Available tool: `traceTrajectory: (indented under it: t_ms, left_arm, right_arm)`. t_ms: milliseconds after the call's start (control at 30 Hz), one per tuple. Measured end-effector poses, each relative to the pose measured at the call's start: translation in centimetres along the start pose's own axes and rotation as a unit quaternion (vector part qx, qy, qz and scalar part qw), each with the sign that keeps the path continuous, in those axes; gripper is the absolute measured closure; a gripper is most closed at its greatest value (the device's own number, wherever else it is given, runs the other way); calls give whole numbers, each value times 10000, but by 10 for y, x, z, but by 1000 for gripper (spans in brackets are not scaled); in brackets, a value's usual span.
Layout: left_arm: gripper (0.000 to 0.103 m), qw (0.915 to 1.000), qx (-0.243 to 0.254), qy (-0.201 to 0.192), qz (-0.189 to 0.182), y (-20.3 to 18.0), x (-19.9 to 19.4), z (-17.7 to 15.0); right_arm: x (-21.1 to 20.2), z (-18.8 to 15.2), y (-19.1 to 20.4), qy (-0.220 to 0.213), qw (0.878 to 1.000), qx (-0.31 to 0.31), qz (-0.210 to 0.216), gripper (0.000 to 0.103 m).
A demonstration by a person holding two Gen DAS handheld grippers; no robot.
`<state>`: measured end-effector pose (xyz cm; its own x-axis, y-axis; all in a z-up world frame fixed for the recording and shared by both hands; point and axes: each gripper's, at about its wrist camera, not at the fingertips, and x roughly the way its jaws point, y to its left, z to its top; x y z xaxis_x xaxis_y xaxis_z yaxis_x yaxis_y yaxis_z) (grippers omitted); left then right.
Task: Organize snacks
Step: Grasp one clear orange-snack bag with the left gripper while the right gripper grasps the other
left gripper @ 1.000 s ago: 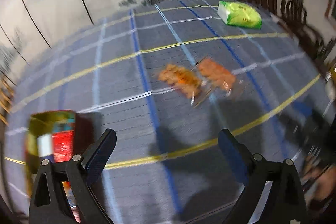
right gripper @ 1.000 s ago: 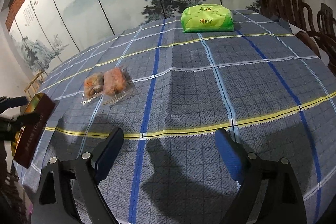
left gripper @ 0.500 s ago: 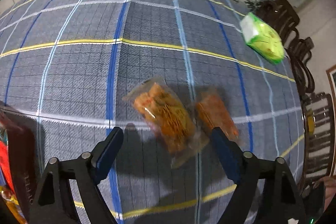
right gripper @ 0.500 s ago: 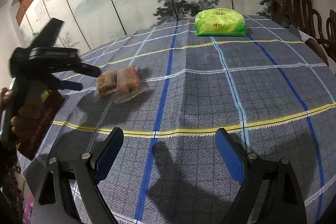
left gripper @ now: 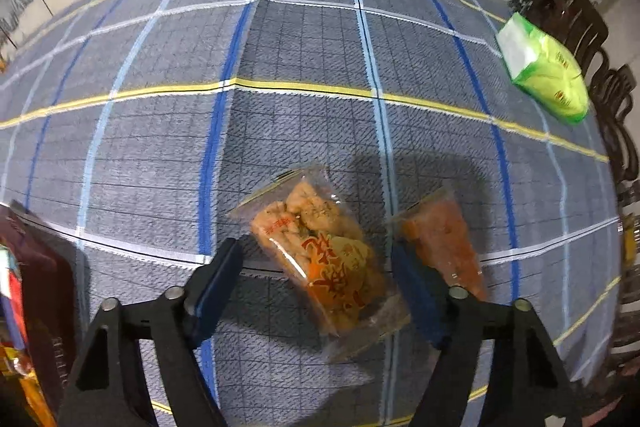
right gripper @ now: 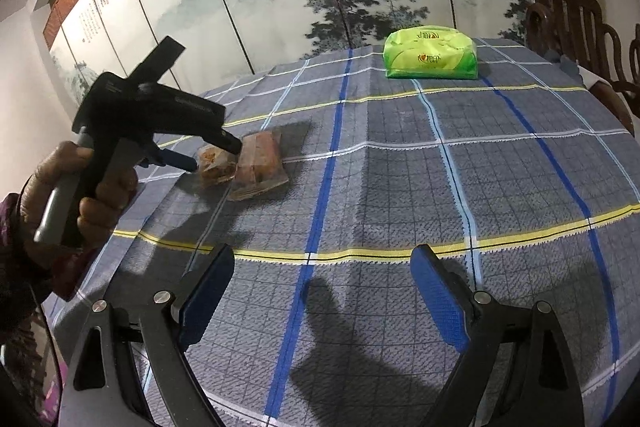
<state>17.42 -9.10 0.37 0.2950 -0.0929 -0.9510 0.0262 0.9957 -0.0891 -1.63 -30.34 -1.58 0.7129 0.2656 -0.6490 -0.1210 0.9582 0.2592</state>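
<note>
A clear snack packet of yellow-orange pieces is laid flat on the checked tabletop, tilted, with a second packet of orange-red snacks just beside it to the right. The first packet is straddled by the left tool; its jaws have just been closing, yet a gap is seen at the left pad, so the packet is between them without being pinched. In the right wrist view the same left tool is seen held by a hand, its tips at the packets. The right tool is held spread wide over bare cloth, with nothing between its jaws. A green tissue pack is set well apart at the far edge, near dark wooden chairs. A dark red box is partly seen at the left edge.
</note>
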Motion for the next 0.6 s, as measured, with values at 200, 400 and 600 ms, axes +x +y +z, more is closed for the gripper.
traceTrajectory:
  t_ms: [200,400,600]
  left_arm:
    - [70,9998,21,-94,-162,15,-14,-23]
    - [70,9976,305,-355,-511,31,-41,-82]
    - [69,9948,473,-691,-580,39,-77,-116]
  right_arm:
    - [-1,1,-1,-29,10000,30,22,11]
    - [5,8,3,135,9998,-128,99,11]
    - [38,47,34,217,9966,-706,363,11]
